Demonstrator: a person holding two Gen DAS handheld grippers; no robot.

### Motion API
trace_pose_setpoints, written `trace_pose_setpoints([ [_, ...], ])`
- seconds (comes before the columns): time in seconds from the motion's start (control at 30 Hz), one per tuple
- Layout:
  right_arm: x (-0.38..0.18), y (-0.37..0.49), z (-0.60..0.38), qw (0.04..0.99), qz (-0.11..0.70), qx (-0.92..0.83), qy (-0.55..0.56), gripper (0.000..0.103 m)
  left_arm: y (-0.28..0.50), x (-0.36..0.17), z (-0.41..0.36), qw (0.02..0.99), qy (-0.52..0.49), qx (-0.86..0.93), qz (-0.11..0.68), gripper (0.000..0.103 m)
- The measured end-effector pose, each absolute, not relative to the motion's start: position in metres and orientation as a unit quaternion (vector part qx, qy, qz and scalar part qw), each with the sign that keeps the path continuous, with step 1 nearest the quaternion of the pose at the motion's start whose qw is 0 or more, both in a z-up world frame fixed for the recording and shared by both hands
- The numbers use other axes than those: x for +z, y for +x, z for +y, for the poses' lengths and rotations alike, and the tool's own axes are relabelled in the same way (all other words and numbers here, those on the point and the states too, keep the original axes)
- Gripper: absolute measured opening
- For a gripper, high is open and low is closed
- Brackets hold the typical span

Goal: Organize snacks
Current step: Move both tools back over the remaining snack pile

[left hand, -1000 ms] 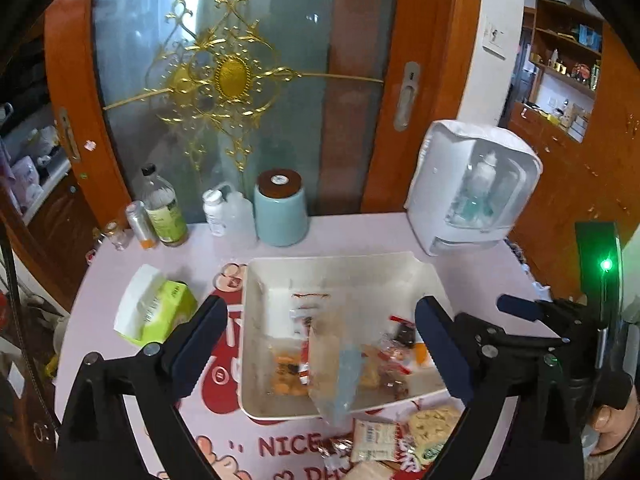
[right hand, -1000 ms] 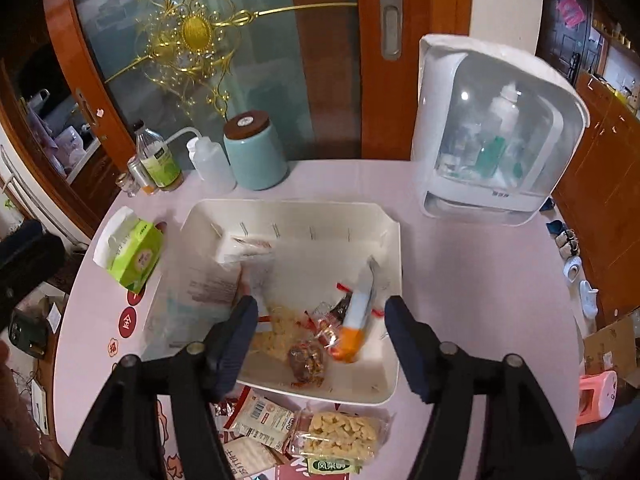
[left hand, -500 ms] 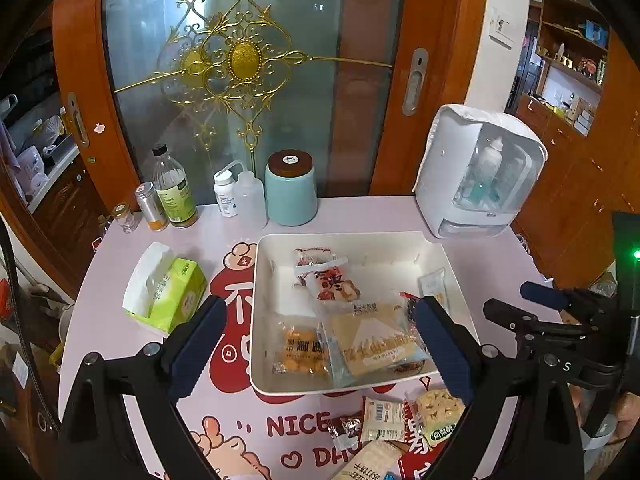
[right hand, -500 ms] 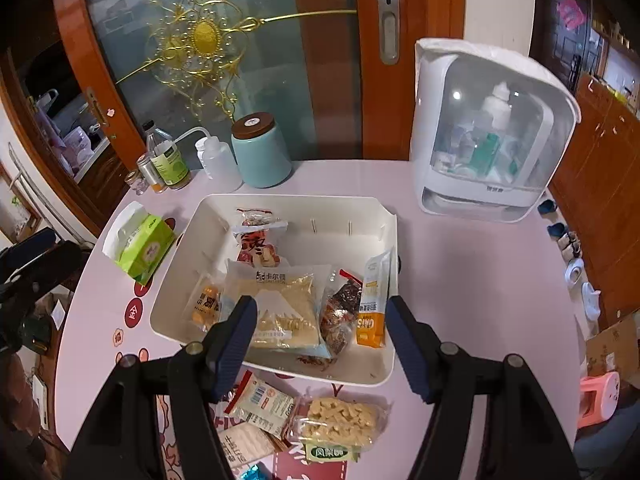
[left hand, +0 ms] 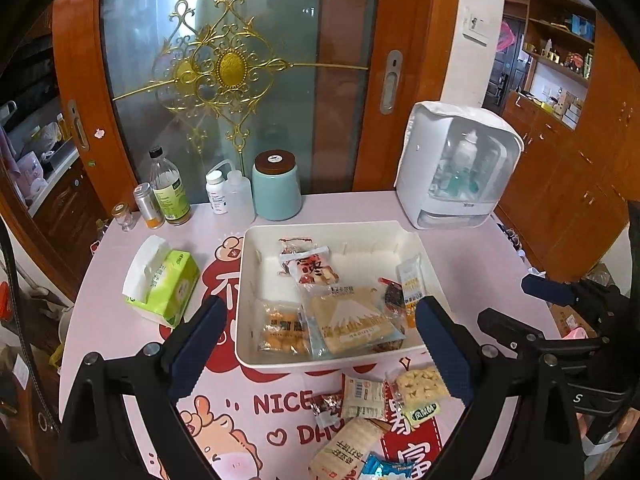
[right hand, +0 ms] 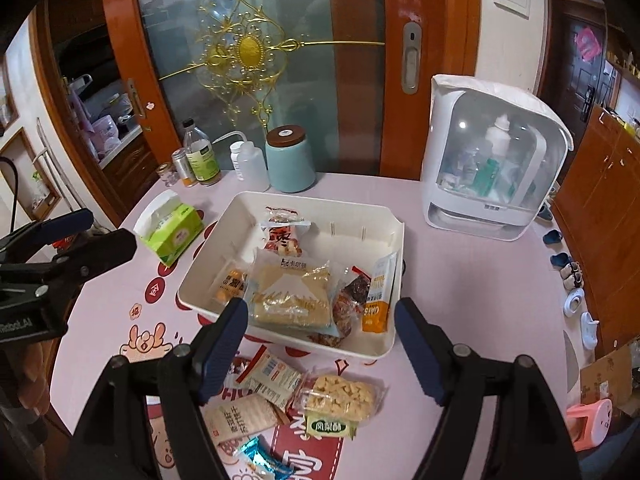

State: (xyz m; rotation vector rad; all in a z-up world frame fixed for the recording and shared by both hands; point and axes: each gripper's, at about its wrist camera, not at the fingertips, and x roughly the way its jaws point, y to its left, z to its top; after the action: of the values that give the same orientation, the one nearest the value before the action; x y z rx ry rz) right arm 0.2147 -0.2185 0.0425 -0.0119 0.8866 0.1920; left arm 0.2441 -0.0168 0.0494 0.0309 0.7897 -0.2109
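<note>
A white tray [left hand: 408, 236] [right hand: 394, 240] on the pink table holds several snack packets, among them a large tan packet with a mountain print [left hand: 352, 322] [right hand: 294, 292] and an orange stick pack [right hand: 378, 296]. More loose packets [left hand: 372, 400] [right hand: 340, 400] lie on the table in front of the tray. My left gripper [left hand: 320, 344] hovers open over the tray's near edge, nothing between its fingers. My right gripper [right hand: 320, 344] hangs above the tray's front rim, its jaws opening, with nothing held.
A green tissue pack [left hand: 164, 280] lies left of the tray. Bottles [left hand: 168, 192], a teal jar [left hand: 276, 184] and a white cabinet appliance [left hand: 456, 172] stand along the back edge by the glass door. A pink stool [right hand: 592, 424] sits on the floor at right.
The large mountain-print packet has dropped from mid-air into the tray and lies flat. Both grippers have drawn back from the tray, so more loose packets show in front; the right jaws have widened.
</note>
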Motion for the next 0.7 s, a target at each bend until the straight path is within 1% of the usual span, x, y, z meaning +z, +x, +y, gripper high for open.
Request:
trace_pose_setpoints([
  [0.47, 0.050, 0.154, -0.226, 0.911, 0.402, 0.085, -0.045, 0.076, 0.191, 0.051, -0.034, 0.924, 0.039, -0.097, 0.369, 0.094],
  [0.7, 0.039, 0.123, -0.227, 0.911, 0.396, 0.087, -0.074, 0.076, 0.166, 0.041, -0.043, 0.918, 0.051, -0.119, 0.374, 0.094],
])
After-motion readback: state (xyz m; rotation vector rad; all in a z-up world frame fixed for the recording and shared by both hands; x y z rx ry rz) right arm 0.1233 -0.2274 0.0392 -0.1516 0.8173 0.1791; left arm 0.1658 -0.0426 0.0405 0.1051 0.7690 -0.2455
